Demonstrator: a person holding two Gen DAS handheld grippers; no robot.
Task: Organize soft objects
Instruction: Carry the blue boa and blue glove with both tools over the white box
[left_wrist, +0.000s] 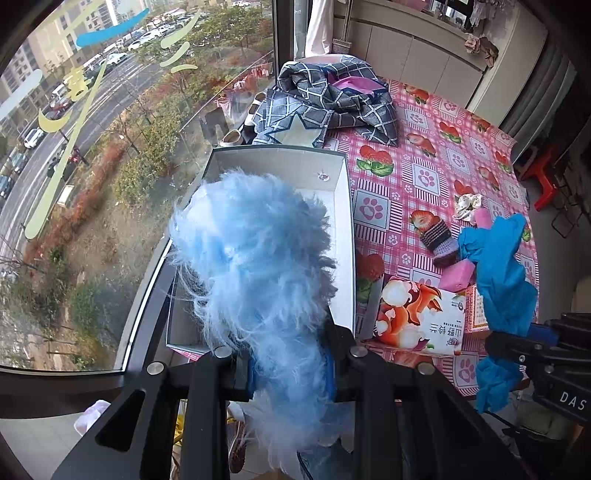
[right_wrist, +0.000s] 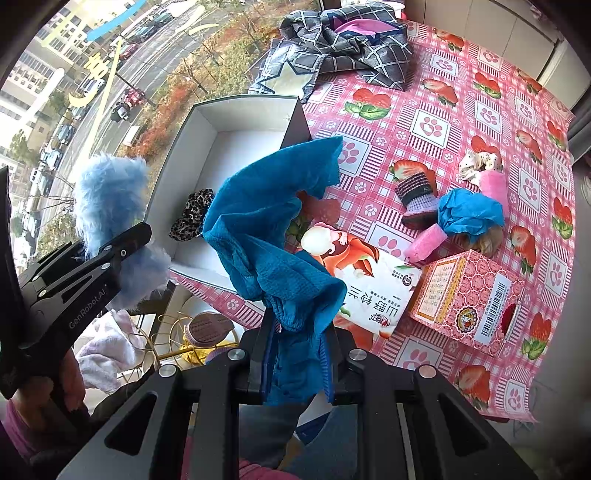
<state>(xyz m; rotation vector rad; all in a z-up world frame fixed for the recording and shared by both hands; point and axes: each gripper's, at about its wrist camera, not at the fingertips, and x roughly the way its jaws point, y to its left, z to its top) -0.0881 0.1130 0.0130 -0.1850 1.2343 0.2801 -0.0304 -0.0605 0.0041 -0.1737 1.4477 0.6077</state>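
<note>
Left gripper (left_wrist: 291, 373) is clamped on a fluffy light-blue fur piece (left_wrist: 255, 258), holding it up over the near end of the white box (left_wrist: 343, 206), which sits on the pink strawberry tablecloth (left_wrist: 443, 155) right by the window. Right gripper (right_wrist: 297, 354) is pinched shut on a teal cloth (right_wrist: 273, 236) that hangs up in the air just right of the box, over a tissue pack (right_wrist: 373, 291). Inside the box there's a leopard scrunchie (right_wrist: 190, 219) lying on the floor near the left wall. Out on the table, well apart from the box: a knitted bootie (right_wrist: 415, 199), a crumpled blue wad (right_wrist: 471, 212) touching it, two pink rolls (right_wrist: 424, 243), a spotted scrunchie (right_wrist: 478, 162), and a pink carton (right_wrist: 465, 295) beside the tissue pack. A plaid blanket (right_wrist: 343, 44) is bunched up at the far end of the table.
</note>
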